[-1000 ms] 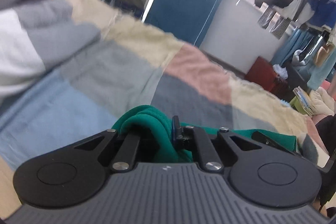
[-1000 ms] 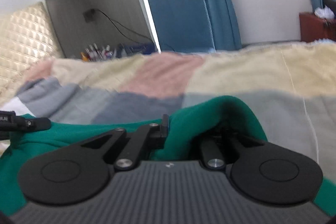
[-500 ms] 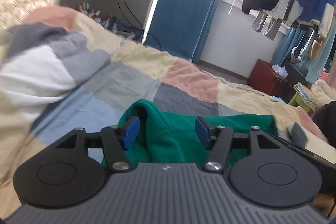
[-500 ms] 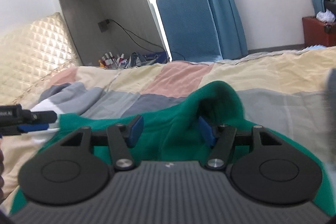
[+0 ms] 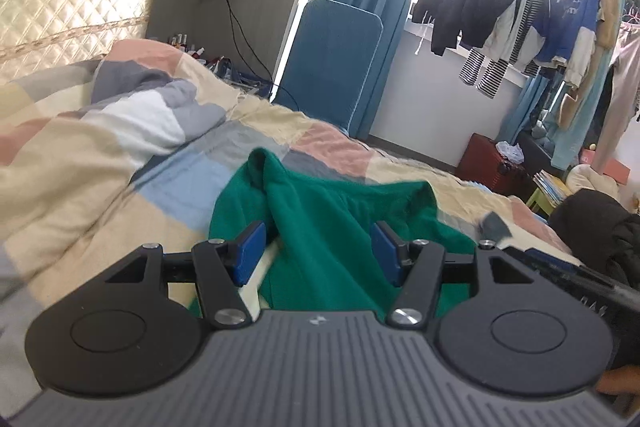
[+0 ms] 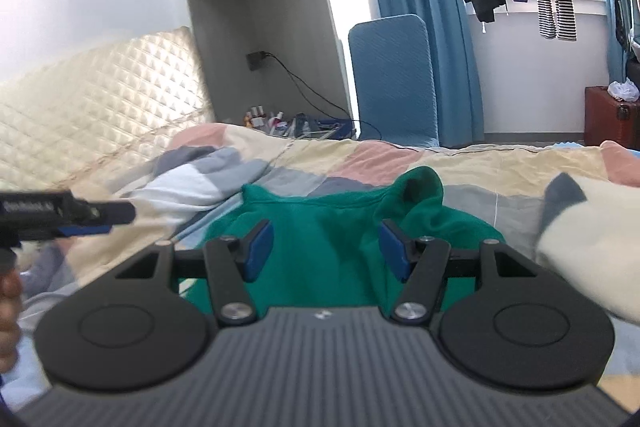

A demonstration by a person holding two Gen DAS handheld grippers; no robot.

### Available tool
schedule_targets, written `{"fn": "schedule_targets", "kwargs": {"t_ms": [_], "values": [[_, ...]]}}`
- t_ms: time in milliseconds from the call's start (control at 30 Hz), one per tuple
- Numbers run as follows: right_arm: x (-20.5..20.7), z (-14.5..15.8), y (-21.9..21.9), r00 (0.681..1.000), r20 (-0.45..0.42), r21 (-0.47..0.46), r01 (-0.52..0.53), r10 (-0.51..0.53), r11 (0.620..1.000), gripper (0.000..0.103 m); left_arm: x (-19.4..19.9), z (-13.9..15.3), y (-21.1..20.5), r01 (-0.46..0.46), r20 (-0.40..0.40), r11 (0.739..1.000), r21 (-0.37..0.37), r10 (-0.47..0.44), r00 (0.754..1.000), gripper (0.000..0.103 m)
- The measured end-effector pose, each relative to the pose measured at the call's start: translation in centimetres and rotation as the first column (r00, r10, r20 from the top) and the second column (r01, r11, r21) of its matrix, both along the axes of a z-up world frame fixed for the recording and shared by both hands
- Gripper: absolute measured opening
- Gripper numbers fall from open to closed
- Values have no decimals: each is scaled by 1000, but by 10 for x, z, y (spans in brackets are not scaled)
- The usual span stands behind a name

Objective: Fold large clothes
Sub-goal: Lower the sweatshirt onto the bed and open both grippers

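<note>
Released since a second ago, the fleecy green garment (image 5: 320, 227) is lying rumpled on the patchwork quilt (image 5: 100, 187), the left tool (image 5: 318, 251) being held wide. Right view: right tool (image 6: 326, 247) equally wide; left tool's label unreadable.

1. I hold 2 tools: my left tool (image 5: 318, 253) and my right tool (image 6: 327, 249).
2. 1 green garment (image 5: 328, 227) lies on 1 bed (image 5: 100, 163).
3. 1 blue chair (image 5: 332, 67).
4. 1 red case (image 5: 490, 167).
</note>
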State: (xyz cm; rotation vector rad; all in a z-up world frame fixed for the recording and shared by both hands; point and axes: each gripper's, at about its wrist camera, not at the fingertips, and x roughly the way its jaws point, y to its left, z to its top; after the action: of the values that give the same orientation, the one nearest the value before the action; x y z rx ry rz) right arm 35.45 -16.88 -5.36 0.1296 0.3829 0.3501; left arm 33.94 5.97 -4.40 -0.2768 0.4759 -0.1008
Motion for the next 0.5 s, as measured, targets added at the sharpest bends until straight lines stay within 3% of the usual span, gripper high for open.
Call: {"fn": "schedule_targets", "kwargs": {"t_ms": [200,367,467,500], "values": [[-39,-3,6,996,-65,-1,-69,69,998,62,-57,-15,-5,8,-23,1000,7,-8,1000,64],[-48,-20,20,990,-119,-7,-79,77,997,63,-89,-48,0,14,-75,1000,-7,-15,997,64],[-44,-33,20,987,-159,0,-39,38,999,71,-97,-71,1,25,-95,1000,-12,-26,995,64],[-41,-38,17,984,-179,-2,-15,14,1000,80,-98,-78,1,29,-106,1000,-10,-30,994,64]]}}
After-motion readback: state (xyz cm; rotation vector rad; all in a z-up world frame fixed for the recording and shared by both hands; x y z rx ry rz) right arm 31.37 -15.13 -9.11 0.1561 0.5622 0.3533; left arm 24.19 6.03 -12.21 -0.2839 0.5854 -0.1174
